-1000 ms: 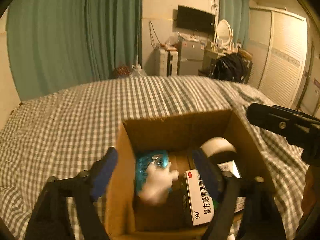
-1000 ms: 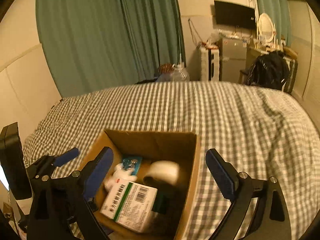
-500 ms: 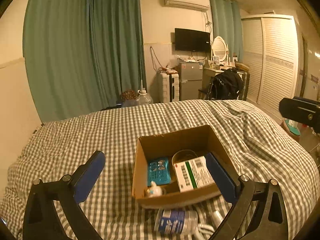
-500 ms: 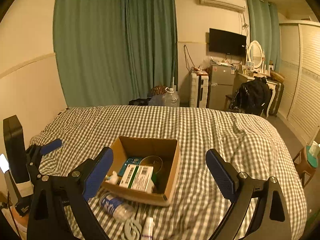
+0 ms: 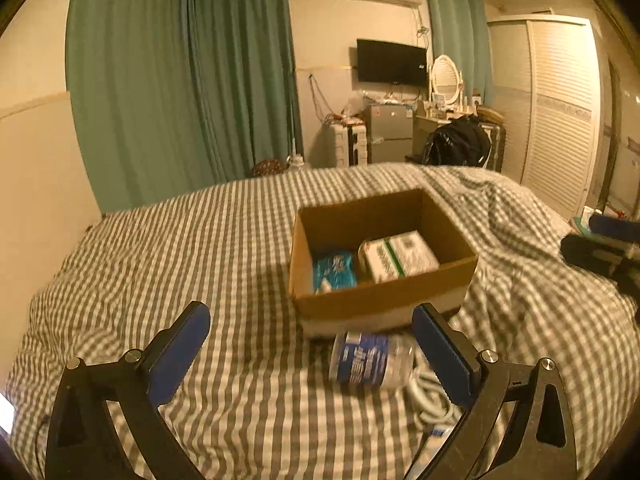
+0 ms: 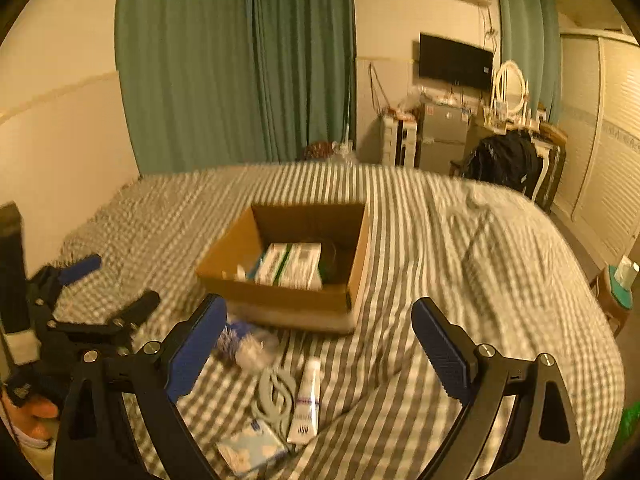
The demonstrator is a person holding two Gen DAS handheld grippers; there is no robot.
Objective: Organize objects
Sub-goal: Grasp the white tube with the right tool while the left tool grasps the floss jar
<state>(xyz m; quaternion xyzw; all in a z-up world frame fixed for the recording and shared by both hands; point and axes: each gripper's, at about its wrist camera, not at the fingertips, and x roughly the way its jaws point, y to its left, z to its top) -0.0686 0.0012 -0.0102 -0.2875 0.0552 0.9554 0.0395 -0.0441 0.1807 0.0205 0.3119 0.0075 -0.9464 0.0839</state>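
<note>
1. One open cardboard box (image 5: 384,300) stands on the checked bedspread (image 5: 200,248), past the tips of both grippers.
2. Inside the box, three things can be counted: one white-and-green medicine carton (image 5: 400,258) lying flat, one teal blister pack (image 5: 334,270) just left of it, and one small white object (image 5: 325,288) against the near wall, too small to identify. A dark round shape shows beside the carton in the right wrist view, but what it is cannot be told.
3. Outside the box, four loose things lie on the bedspread near its front wall:
   - one clear bottle with a blue label (image 5: 368,358), on its side just in front of the box;
   - one coiled pale cable (image 6: 276,398), just beside the bottle;
   - one white tube (image 6: 306,400), lying alongside the cable;
   - one pale blue packet (image 6: 252,452), nearest the camera.
4. The left gripper (image 5: 316,356) is spread wide, its two blue-padded fingers (image 5: 180,352) well apart with nothing between them. It hangs above the bedspread; the bottle lies under its right finger.
5. The right gripper (image 6: 320,354) is likewise wide open and holds nothing. The cable and tube lie below the gap between its two fingers (image 6: 438,350).
6. In the right wrist view the left gripper appears at the far left, over the bedspread edge.
</note>
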